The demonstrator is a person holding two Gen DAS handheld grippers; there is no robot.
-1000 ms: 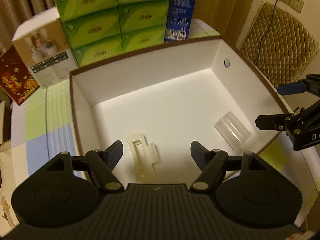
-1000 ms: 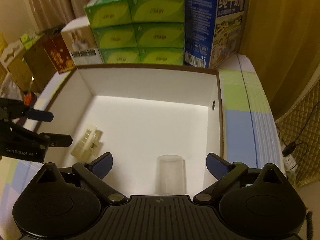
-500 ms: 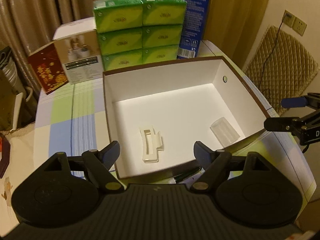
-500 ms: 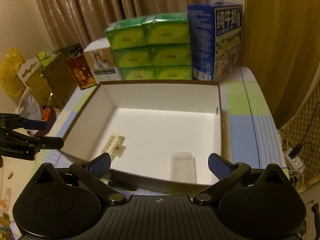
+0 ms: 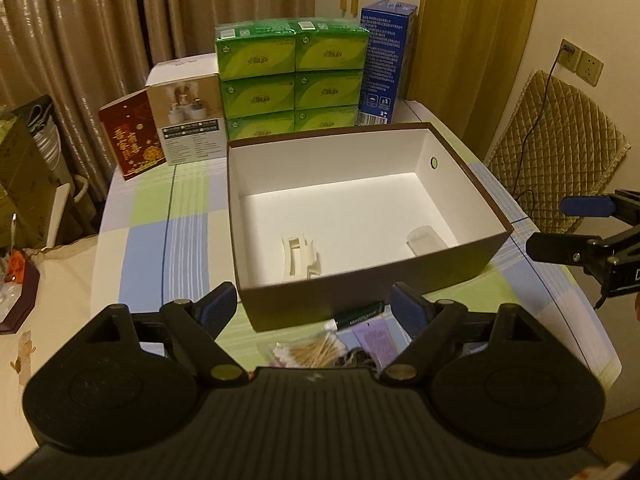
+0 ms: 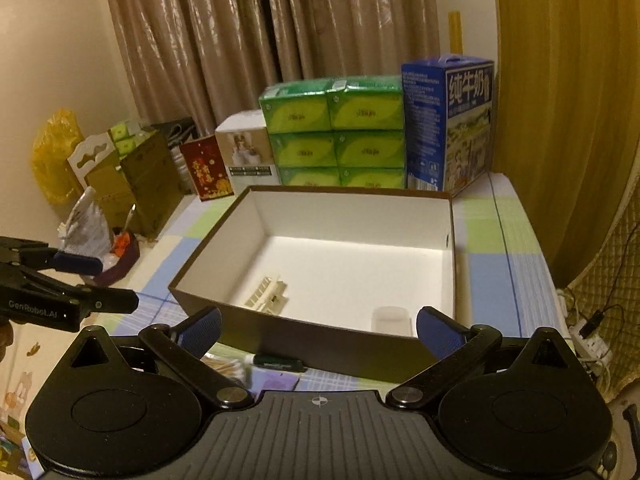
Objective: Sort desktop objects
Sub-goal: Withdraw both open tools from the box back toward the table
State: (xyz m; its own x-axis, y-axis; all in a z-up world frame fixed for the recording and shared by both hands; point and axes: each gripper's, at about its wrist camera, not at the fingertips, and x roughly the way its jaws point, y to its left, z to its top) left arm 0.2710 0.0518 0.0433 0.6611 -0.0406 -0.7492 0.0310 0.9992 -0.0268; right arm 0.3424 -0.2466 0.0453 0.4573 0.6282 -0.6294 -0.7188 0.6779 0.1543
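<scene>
A brown box with a white inside (image 5: 360, 292) (image 6: 320, 344) stands on the table. In it lie a cream plastic clip (image 5: 298, 258) (image 6: 267, 299) and a clear plastic cup on its side (image 5: 424, 240) (image 6: 391, 320). In front of the box lie a dark green tube (image 5: 354, 315) (image 6: 278, 362), a bag of cotton swabs (image 5: 308, 350) (image 6: 224, 366) and a purple sachet (image 5: 378, 340). My left gripper (image 5: 314, 308) is open and empty, above these items. My right gripper (image 6: 318, 330) is open and empty, before the box's near wall.
Green tissue packs (image 5: 292, 80), a blue milk carton (image 5: 386, 60), a white box (image 5: 186, 118) and a red box (image 5: 132, 136) line the table's back. A quilted chair (image 5: 556, 152) stands on the right. Bags and boxes (image 6: 120, 172) sit left of the table.
Both grippers have pulled back and up from over the box. The items on the table in front of the box have come into view. Both stay open.
</scene>
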